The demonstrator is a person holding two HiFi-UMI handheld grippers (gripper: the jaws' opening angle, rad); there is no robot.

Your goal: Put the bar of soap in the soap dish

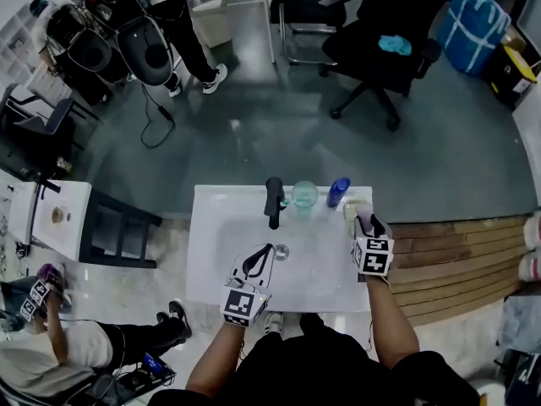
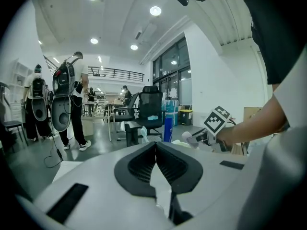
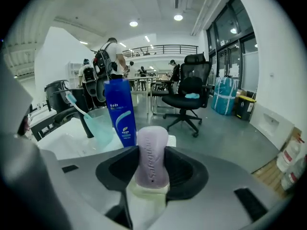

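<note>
The right hand-held gripper (image 3: 152, 172) is clenched on the soap (image 3: 152, 155). The pale purple bar stands upright between the two dark pads, which press on its sides. In the head view this gripper (image 1: 366, 223) is over the right rear corner of the white sink (image 1: 211, 256), right at the soap dish (image 1: 353, 207). Whether the soap touches the dish cannot be told.

Along the sink's back edge, left of the dish, stand a blue bottle (image 3: 119, 113), a green cup (image 3: 98, 124) with a toothbrush (image 3: 72, 100) in it, and a black faucet (image 1: 273, 201).

The left hand-held gripper (image 2: 156, 161) has its jaws together with nothing between them. In the head view it is over the basin near the drain (image 1: 281, 250).
</note>
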